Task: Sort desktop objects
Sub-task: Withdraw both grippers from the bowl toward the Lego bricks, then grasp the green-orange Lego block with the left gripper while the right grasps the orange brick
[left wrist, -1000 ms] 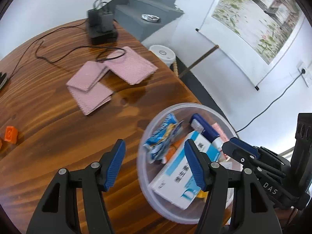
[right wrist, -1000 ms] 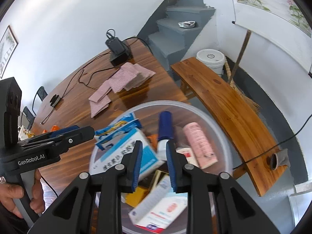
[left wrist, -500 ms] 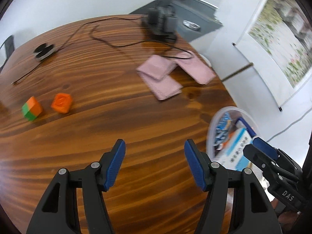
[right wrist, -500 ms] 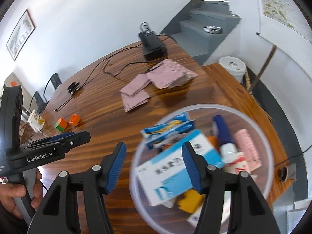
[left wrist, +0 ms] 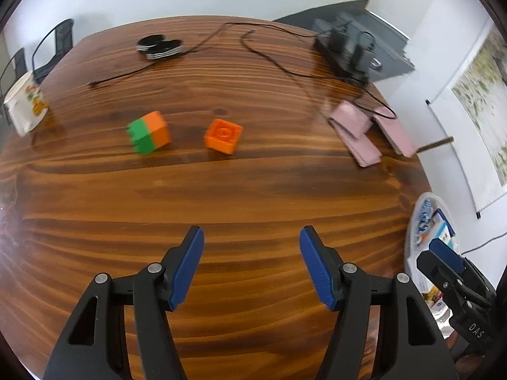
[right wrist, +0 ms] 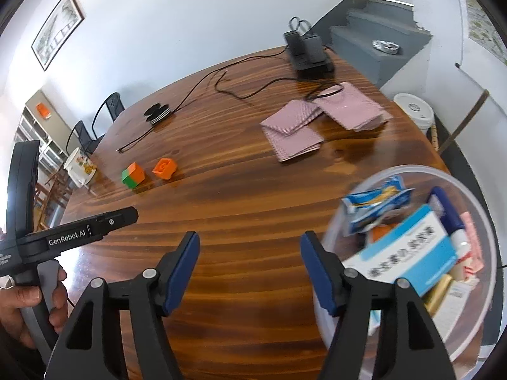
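Right claw (right wrist: pixel 249 267) left bowl (right wrist: pixel 475 186), opening.

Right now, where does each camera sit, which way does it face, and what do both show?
Left wrist: on the left gripper, angled down over the table toward two blocks; its open jaws show.
Right wrist: on the right gripper, angled down beside the bowl; jaws opening, empty; a hand holds the other gripper.
Shared: blocks, pink cloths, bowl.
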`<state>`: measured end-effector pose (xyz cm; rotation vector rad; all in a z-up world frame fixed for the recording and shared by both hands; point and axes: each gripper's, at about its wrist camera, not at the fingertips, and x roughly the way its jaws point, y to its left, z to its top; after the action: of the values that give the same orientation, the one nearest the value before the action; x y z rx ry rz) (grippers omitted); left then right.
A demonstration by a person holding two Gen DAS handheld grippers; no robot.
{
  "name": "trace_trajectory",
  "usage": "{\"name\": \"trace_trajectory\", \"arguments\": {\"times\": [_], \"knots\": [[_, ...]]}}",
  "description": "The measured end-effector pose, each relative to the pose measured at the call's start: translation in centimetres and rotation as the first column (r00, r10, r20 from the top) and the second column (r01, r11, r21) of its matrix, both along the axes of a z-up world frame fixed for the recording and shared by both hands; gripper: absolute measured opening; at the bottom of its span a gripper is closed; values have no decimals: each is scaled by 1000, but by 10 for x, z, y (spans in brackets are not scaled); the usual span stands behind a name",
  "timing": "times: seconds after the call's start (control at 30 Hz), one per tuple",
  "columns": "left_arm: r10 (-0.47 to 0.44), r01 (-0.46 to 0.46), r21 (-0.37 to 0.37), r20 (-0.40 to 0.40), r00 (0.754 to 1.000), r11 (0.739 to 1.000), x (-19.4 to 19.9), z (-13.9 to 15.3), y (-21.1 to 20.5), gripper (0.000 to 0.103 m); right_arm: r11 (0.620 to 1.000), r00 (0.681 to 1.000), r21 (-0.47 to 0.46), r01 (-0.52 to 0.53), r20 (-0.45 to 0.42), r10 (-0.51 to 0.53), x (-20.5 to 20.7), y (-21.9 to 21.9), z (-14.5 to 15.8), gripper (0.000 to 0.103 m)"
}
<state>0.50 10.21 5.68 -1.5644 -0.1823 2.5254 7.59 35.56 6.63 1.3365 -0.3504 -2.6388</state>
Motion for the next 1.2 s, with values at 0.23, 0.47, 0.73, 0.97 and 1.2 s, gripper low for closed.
{"name": "trace_trajectory", "arguments": {"times": [0.23, 0.47, 0.73, 0.97, 1.2], "knots": [[43, -43, -12, 17, 999, 999, -4, -8, -42, 66, 999, 999, 1, -36, 34, 36, -8, -36, -10, 72], [55, -53, -33, 39, 998, 998, -21, -20, -70, 66, 999, 997, 3, -35, 63, 34, -16, -58, -19, 73], [21, -18, -58, 54, 998, 998, -51, -33, -87, 66, 1000, 995, 7, -21, 99, 20, -31, -78, -30, 73], [-26, 29, -68, 43, 999, 997, -85, -40, -98, 66, 1000, 992, 14, -21, 127, 19, -45, -96, -40, 73], [-74, 75, -67, 27, 997, 995, -117, -47, -102, 66, 999, 990, 30, -30, 140, 26, -65, -112, -45, 73]]}}
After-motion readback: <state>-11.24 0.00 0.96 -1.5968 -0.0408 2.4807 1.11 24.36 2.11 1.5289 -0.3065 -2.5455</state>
